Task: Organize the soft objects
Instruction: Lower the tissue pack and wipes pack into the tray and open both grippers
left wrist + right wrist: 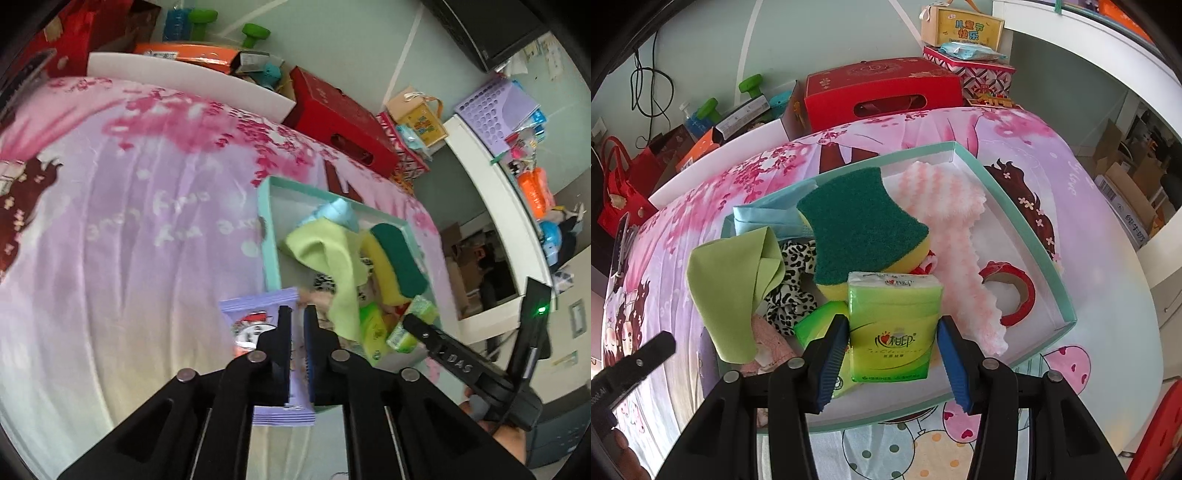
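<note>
Purple snack packet (pixel 258 325) pinched in left claw (pixel 297 314); right claw (pixel 893 328) clamps green tissue pack (pixel 892 328) over teal tray (pixel 1027 229)

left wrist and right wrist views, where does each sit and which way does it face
Left wrist: on the left tongs, looking down over the bedsheet at the teal tray; they pinch a purple packet; the right tongs show.
Right wrist: on the right tongs, looking down into the tray; they hold a green tissue pack.
Shared: tray, green cloth, sponge.

Soft, even daylight, faint shadows, slight motion blur in the left view, and strong fisheye bending with dark corners.
</note>
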`<move>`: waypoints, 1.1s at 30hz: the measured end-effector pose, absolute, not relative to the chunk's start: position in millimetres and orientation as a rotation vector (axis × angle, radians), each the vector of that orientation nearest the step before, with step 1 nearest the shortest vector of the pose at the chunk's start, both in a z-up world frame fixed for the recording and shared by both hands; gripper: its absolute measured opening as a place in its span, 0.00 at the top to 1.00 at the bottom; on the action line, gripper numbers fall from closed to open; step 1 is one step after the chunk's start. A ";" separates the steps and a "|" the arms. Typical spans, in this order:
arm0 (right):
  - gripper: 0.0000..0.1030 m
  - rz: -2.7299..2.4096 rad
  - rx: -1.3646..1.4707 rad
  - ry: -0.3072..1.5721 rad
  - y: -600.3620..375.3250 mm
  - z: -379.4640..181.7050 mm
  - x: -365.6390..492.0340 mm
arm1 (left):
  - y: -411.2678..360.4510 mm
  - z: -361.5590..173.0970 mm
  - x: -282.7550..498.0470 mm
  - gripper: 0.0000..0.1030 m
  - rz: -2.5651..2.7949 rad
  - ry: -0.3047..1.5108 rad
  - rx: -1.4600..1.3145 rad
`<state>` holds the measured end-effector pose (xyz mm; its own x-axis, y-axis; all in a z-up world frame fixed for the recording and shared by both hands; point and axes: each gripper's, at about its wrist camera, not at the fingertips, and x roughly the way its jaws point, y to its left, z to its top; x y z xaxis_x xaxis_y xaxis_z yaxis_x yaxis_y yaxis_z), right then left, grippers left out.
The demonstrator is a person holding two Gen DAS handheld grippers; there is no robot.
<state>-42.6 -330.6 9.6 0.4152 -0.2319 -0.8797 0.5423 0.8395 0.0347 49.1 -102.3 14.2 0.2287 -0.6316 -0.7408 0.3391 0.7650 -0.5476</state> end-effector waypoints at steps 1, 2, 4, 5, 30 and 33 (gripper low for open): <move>0.48 -0.496 0.338 1.034 -330.3 9.9 -42.7 | -102.2 12.3 50.2 0.70 -0.668 1.171 -0.288; 0.48 -0.494 0.337 1.034 -329.8 10.2 -42.8 | -102.5 9.5 51.3 0.61 -0.650 1.185 -0.281; 0.48 -0.491 0.335 1.033 -329.2 10.8 -43.1 | -102.9 6.2 51.9 0.55 -0.631 1.198 -0.260; 0.48 -0.490 0.335 1.032 -329.1 10.9 -43.3 | -104.0 4.3 50.4 0.55 -0.630 1.200 -0.254; 0.47 -0.518 0.363 1.048 -337.4 7.7 -47.3 | -128.0 -32.5 41.6 0.53 -0.602 1.308 -0.133; 0.47 -0.519 0.363 1.048 -337.1 7.8 -47.0 | -125.5 -26.2 41.1 0.57 -0.603 1.288 -0.138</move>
